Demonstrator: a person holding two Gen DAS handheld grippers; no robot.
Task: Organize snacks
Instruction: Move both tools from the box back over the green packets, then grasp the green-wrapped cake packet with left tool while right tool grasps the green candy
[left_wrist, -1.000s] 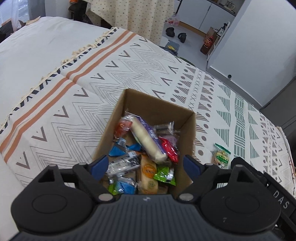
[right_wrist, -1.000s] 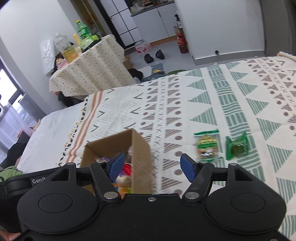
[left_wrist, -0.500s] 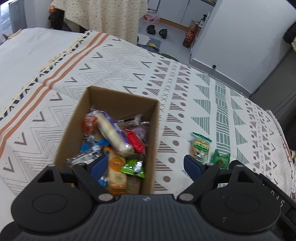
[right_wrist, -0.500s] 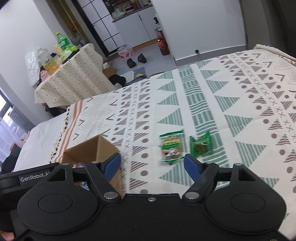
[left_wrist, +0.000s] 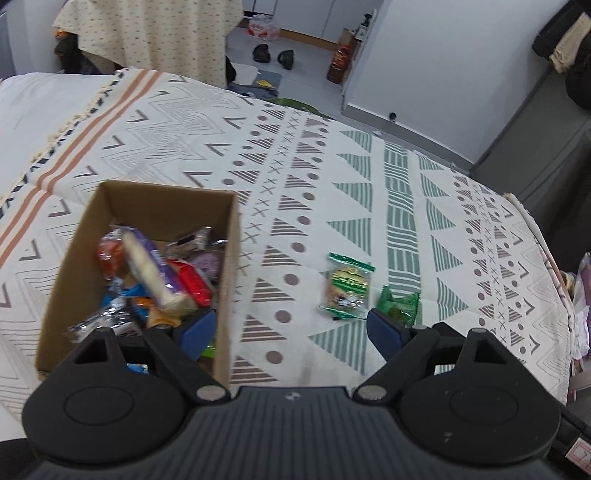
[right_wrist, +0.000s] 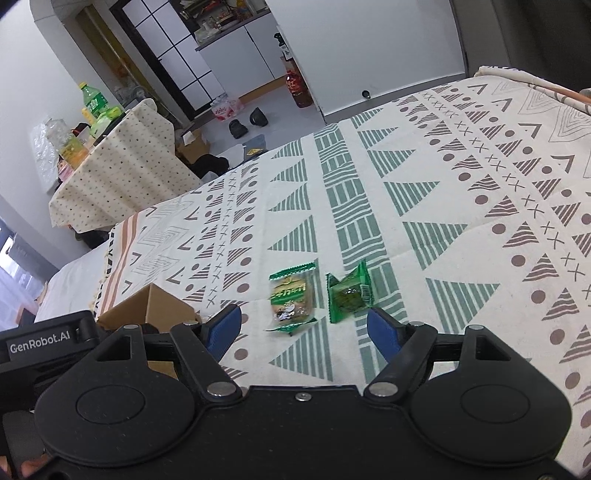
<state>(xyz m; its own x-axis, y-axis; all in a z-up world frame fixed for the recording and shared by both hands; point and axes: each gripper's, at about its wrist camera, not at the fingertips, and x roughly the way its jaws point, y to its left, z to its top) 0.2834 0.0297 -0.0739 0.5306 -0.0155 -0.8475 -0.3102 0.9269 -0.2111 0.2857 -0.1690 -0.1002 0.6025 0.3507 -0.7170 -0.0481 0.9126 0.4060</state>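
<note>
A cardboard box (left_wrist: 229, 258) holding several wrapped snacks sits on the patterned blanket; its corner also shows in the right wrist view (right_wrist: 159, 306). Two packets lie loose on the blanket right of it: a green-and-gold snack packet (left_wrist: 347, 286) (right_wrist: 290, 295) and a dark green packet (left_wrist: 400, 306) (right_wrist: 349, 295). My left gripper (left_wrist: 291, 328) hangs open and empty above the box's right wall. My right gripper (right_wrist: 304, 328) is open too, empty, hovering just short of the two packets, which lie between the lines of its fingers.
The blanket (left_wrist: 332, 177) covers a bed whose far edge drops to a grey floor with shoes (left_wrist: 273, 55). A cloth-covered table (right_wrist: 122, 170) with bottles stands beyond the bed. Bare blanket stretches right of the packets (right_wrist: 480, 221). The other gripper's body (right_wrist: 40, 347) is at the left.
Both grippers have swung right: the box has slid to the left in both views and the two loose packets have come in front of the right gripper. Both stayed open.
</note>
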